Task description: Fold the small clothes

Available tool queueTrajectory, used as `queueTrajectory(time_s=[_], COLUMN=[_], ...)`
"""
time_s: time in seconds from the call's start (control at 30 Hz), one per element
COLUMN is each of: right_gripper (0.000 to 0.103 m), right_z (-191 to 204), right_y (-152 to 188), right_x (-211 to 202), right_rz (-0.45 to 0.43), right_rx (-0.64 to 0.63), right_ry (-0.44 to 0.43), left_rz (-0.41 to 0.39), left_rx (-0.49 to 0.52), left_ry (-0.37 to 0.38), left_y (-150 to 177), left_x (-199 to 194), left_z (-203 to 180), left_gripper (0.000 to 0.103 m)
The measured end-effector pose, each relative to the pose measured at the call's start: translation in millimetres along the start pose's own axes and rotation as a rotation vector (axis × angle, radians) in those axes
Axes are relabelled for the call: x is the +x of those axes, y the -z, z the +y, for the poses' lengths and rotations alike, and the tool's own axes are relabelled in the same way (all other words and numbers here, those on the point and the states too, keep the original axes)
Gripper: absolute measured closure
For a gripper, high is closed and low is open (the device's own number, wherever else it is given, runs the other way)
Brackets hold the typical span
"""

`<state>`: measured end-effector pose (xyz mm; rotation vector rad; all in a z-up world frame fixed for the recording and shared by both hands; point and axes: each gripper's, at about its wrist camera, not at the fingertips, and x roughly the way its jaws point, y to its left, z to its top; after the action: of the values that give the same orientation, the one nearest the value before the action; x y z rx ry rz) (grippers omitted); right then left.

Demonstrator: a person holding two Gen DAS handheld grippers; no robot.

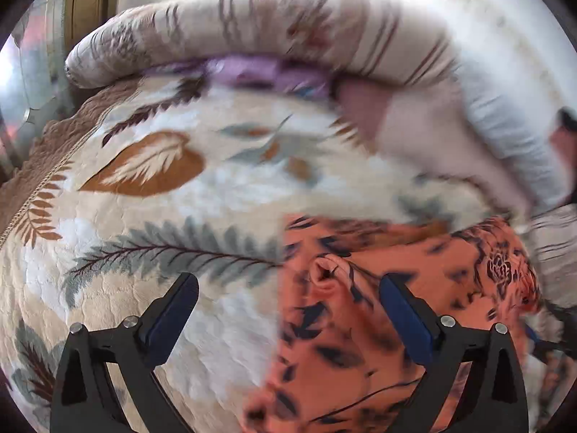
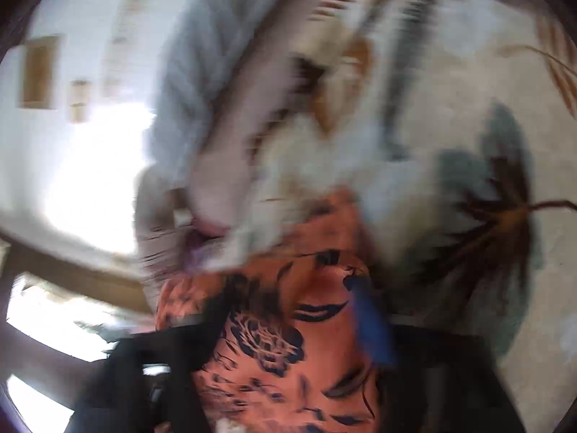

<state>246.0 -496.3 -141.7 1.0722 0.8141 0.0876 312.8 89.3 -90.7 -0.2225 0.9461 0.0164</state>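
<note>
An orange garment with dark floral print [image 1: 378, 342] lies on a leaf-patterned bedspread [image 1: 162, 198], with a puckered fold [image 1: 326, 274] near its upper left corner. My left gripper [image 1: 288, 285] hangs above that corner and is open. Its blue pads [image 1: 404, 310] stand wide apart, touching nothing. The right wrist view is badly blurred. There the same orange garment [image 2: 274, 361] lies beneath my right gripper [image 2: 292, 310], whose jaws stand apart; one blue pad [image 2: 373, 328] shows clearly and no pad presses the cloth.
A rolled striped quilt [image 1: 252, 32] lies across the far side of the bed, with a purple cloth [image 1: 259, 72] tucked under it. A pale pink and grey garment [image 1: 432, 133] lies at the right. The bedspread's brown edge [image 1: 43, 158] runs along the left.
</note>
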Motion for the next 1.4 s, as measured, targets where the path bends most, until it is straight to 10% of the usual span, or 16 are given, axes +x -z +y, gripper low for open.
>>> queueTrajectory(time_s=[0.07, 0.27, 0.43, 0.63, 0.73, 0.8, 0.83, 1.03, 1.27, 1.3, 1.37, 1.4], right_gripper=[0.023, 0.023, 0.023, 0.023, 0.023, 0.052, 0.089, 0.093, 0.088, 0.081, 0.027, 0.029], right_z=[-10.8, -9.5, -20.0, -11.0, -2.2, 8.4, 9.3, 50.1, 60.2, 44.7, 4.1, -14.0], right_y=[19.9, 108.3, 156.6, 138.2, 127.9, 119.8, 116.1, 108.0, 170.1, 184.4, 209.4, 217.7], right_x=[-3.9, -68.0, -47.5, -14.7, 2.2, 10.3, 18.3, -14.4, -101.0, -103.2, -95.5, -99.5], right_rz=[0.007, -0.009, 0.127, 0.005, -0.014, -0.040, -0.026, -0.041, 0.042, 0.061, 0.137, 0.142], right_rx=[0.004, -0.088, 0.014, 0.180, 0.205, 0.171, 0.172, 0.052, -0.091, -0.099, -0.108, -0.084], right_ry=[-0.006, -0.023, -0.073, -0.024, 0.037, 0.072, 0.095, 0.067, 0.047, 0.081, 0.206, 0.188], left_rz=[0.055, -0.110, 0.028, 0.092, 0.119, 0.165, 0.160, 0.015, 0.048, 0.079, 0.152, 0.092], left_rx=[-0.011, -0.126, -0.215, -0.167, -0.185, -0.249, -0.241, -0.166, -0.199, -0.198, -0.206, -0.192], left_ry=[0.024, 0.065, 0.251, 0.156, 0.119, 0.188, 0.181, 0.229, 0.203, 0.160, 0.104, 0.137], left_y=[10.8, 53.7, 100.1, 97.3, 85.8, 78.8, 75.5, 66.5, 182.6, 206.4, 241.7, 243.8], left_x=[6.7, -70.0, -64.3, -15.1, -9.2, -6.2, -10.3, -89.7, -159.4, -150.0, -132.6, -141.5], left_z=[9.7, 52.0, 41.0, 3.6, 2.2, 8.7, 6.9, -1.5, 41.9, 50.3, 70.1, 73.8], left_gripper=[0.004, 0.003, 0.003, 0.004, 0.066, 0.080, 0.082, 0.084, 0.068, 0.060, 0.050, 0.050])
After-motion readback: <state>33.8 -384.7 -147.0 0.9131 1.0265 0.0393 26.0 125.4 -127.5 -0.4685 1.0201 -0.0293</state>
